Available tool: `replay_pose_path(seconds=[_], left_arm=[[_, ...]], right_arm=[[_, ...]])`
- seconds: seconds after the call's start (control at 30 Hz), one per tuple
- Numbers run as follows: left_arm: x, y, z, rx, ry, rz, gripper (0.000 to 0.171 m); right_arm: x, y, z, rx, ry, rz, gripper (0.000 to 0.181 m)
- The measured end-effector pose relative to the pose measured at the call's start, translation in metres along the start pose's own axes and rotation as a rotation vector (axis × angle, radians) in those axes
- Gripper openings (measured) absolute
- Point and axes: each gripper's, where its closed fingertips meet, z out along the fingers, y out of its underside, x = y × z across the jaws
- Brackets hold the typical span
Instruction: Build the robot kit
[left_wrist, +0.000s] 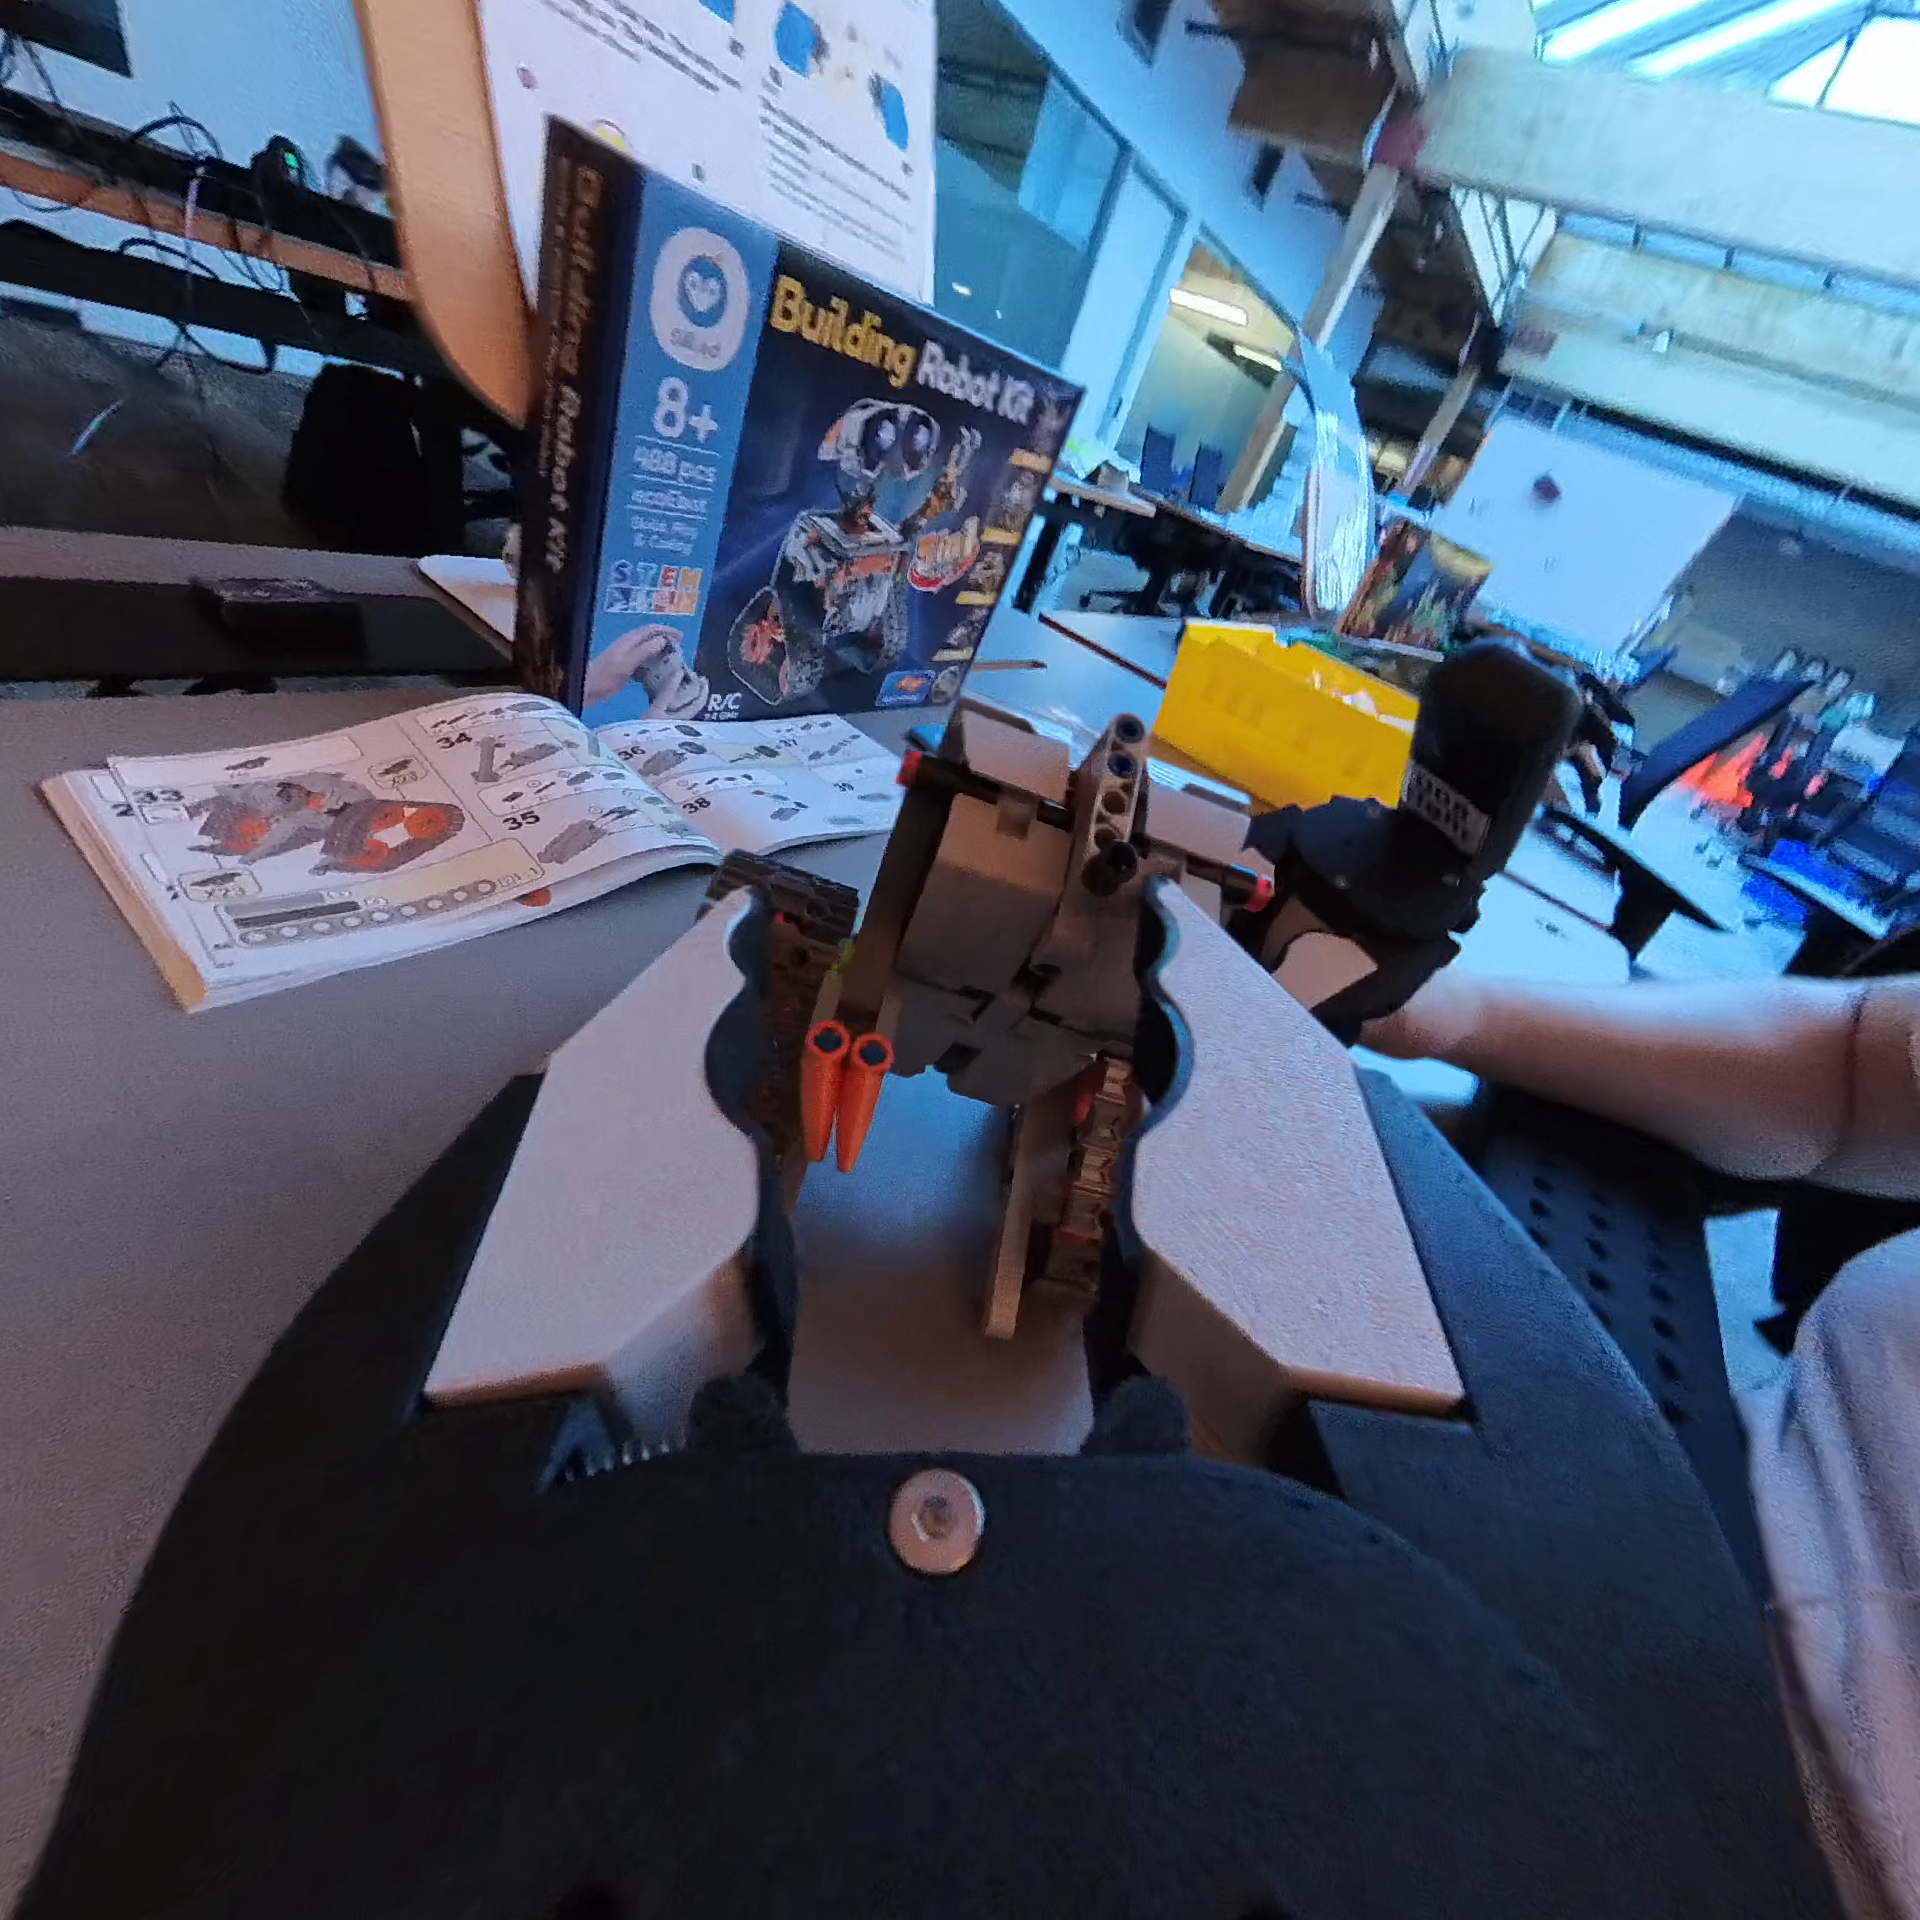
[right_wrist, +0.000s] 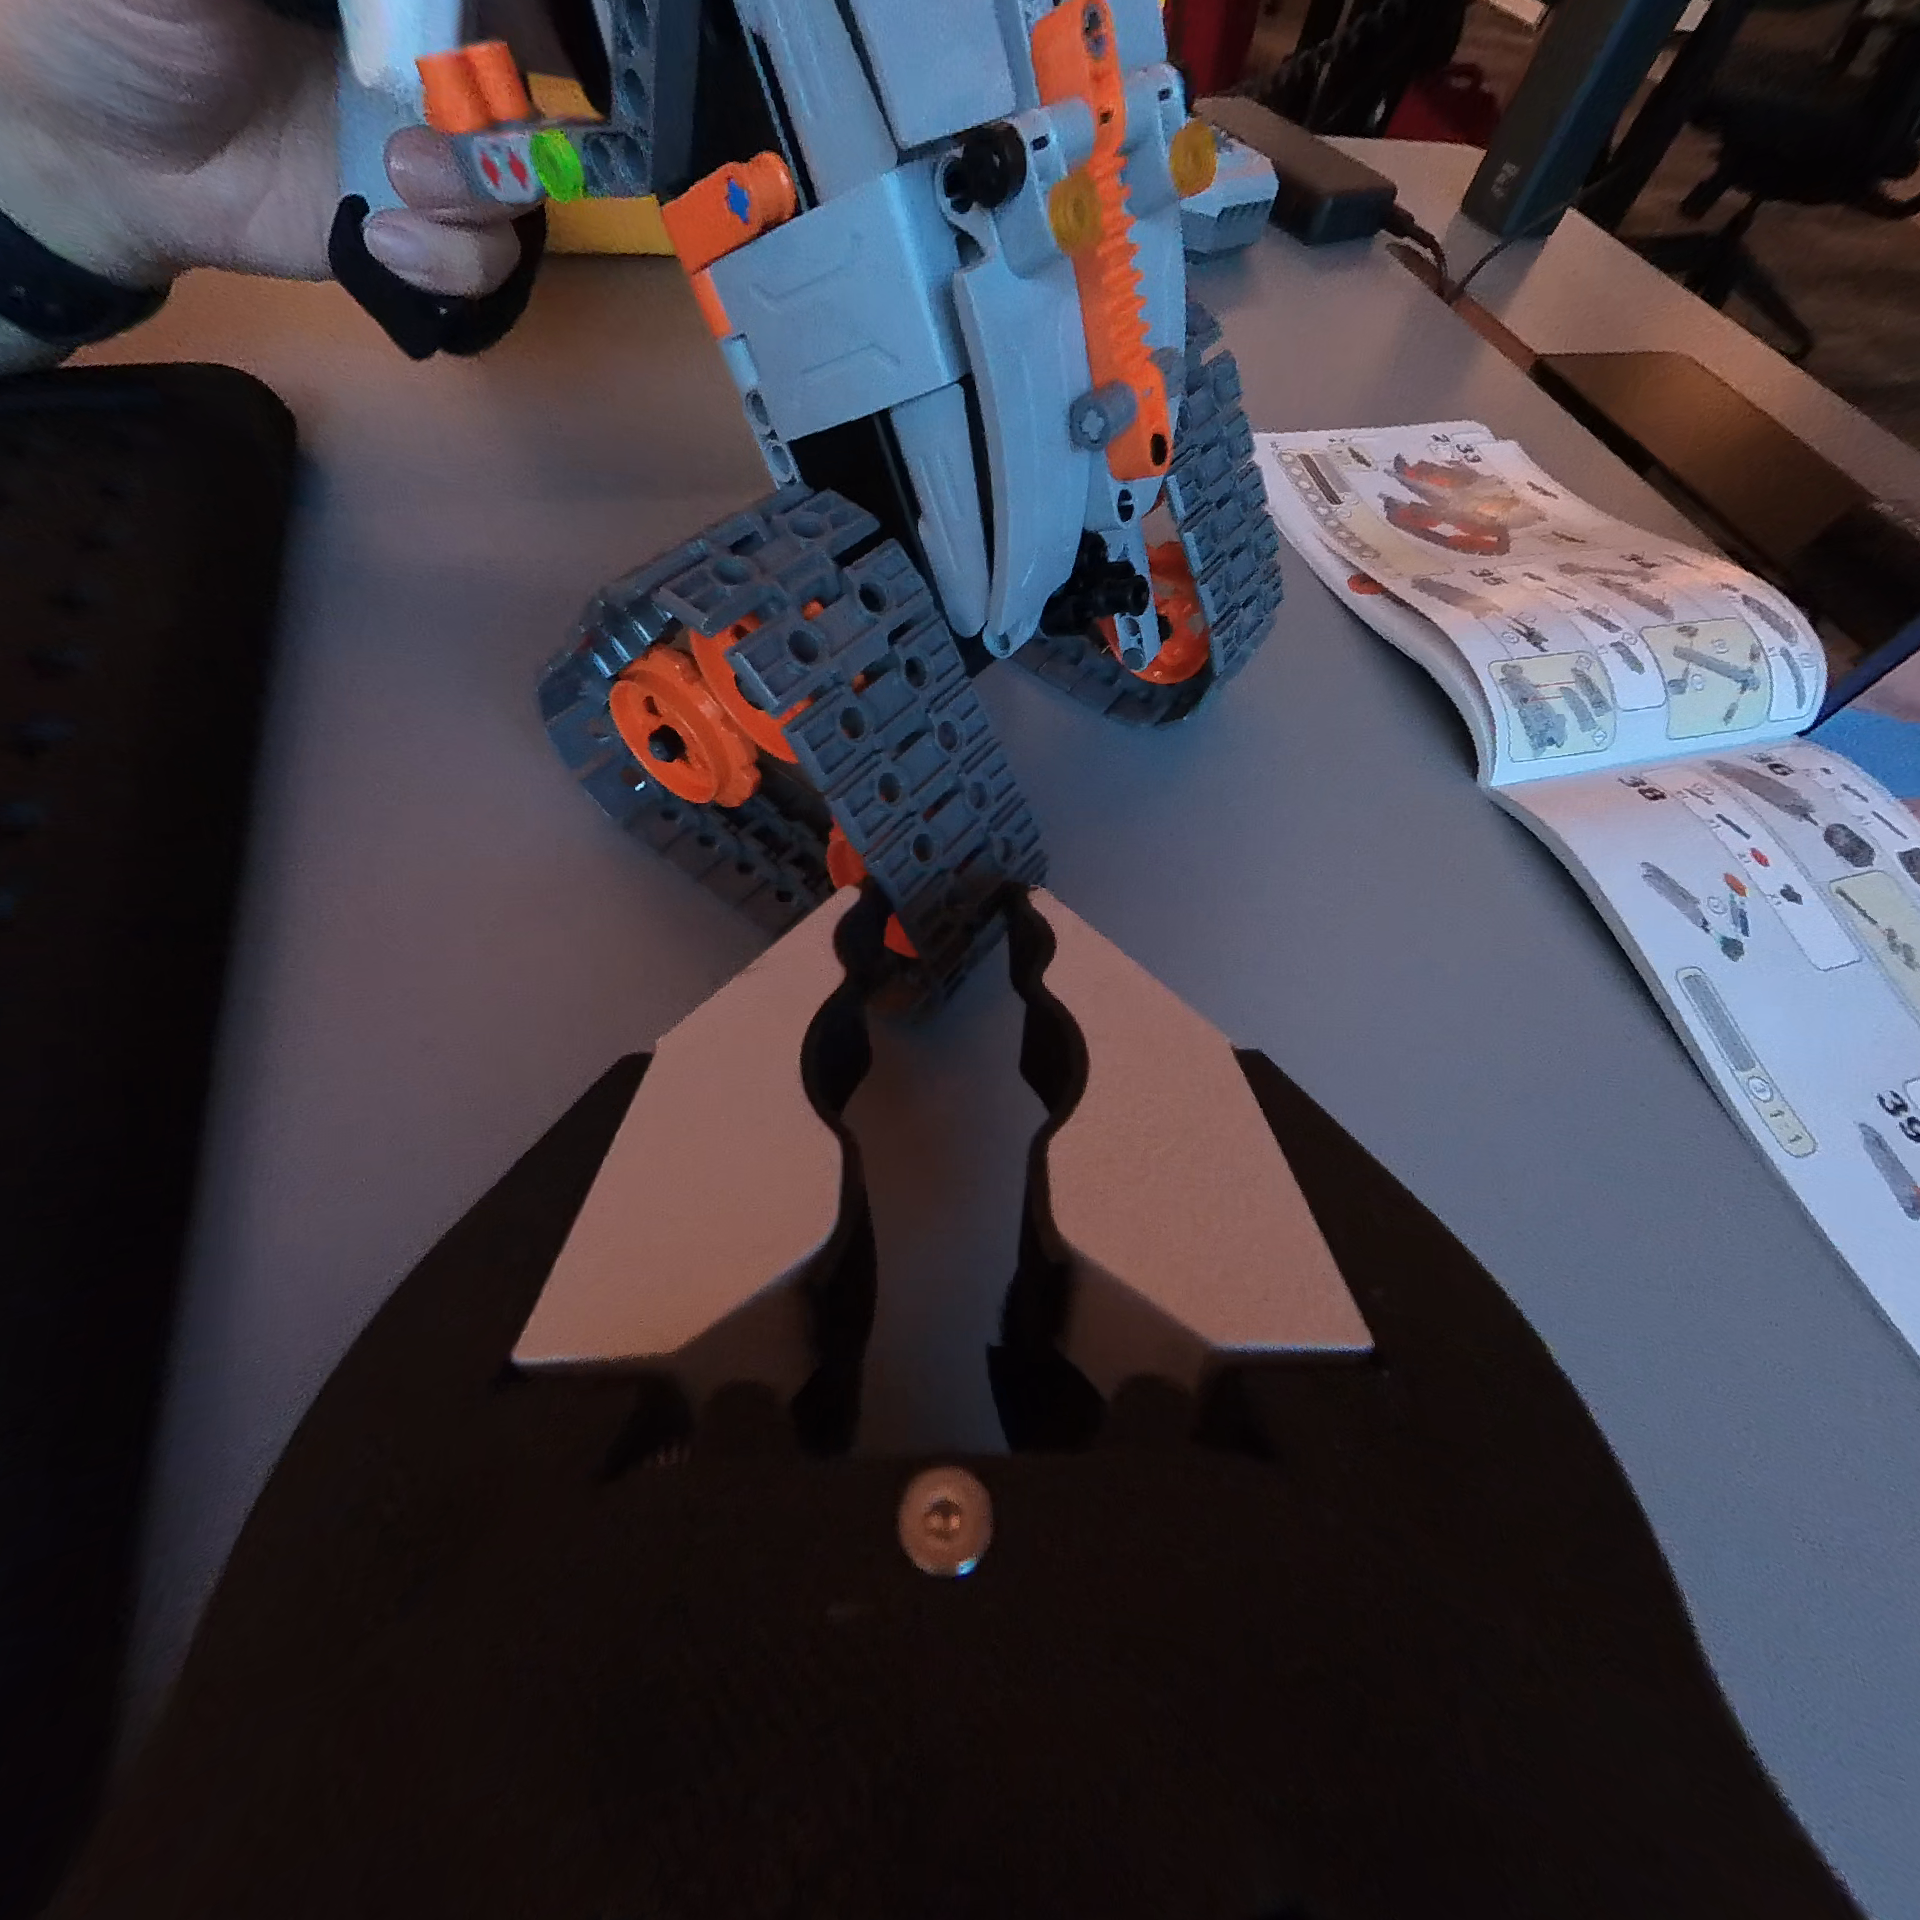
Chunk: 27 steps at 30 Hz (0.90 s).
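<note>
A grey and orange brick-built tracked robot model stands tilted on the grey table. My left gripper is shut on the model's body, one pad on each side. In the right wrist view the model leans over its two grey track loops. My right gripper is shut on the near grey track at the fingertips, where the track hangs loose off its orange wheels. The right gripper also shows in the left wrist view, just behind the model.
An open instruction booklet lies on the table, with the kit box upright behind it. A yellow bin stands farther back. A person's hand and forearm are close. A black perforated surface borders the table.
</note>
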Motion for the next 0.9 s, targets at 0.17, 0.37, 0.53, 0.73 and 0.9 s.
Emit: replay_pose_path(seconds=[0.17, 0.37, 0.53, 0.73, 0.9], left_arm=[[-0.025, -0.009, -0.01, 0.038, -0.09, -0.031, 0.062], [-0.059, -0.03, -0.039, 0.085, -0.316, -0.069, 0.066], [-0.044, -0.063, -0.07, 0.227, -0.499, 0.079, 0.07], [-0.042, -0.058, -0.066, 0.115, -0.622, 0.304, 0.067], [-0.044, -0.044, -0.063, 0.198, -0.477, 0.188, 0.057]], right_arm=[[0.007, -0.01, 0.024, -0.015, 0.077, -0.016, 0.022], [0.01, -0.018, 0.06, -0.08, 0.133, -0.146, 0.024], [0.006, -0.017, 0.056, -0.071, 0.168, -0.262, 0.029], [0.019, -0.02, 0.053, -0.042, 0.189, -0.184, 0.029], [0.003, -0.039, 0.057, 0.047, 0.095, -0.069, 0.029]])
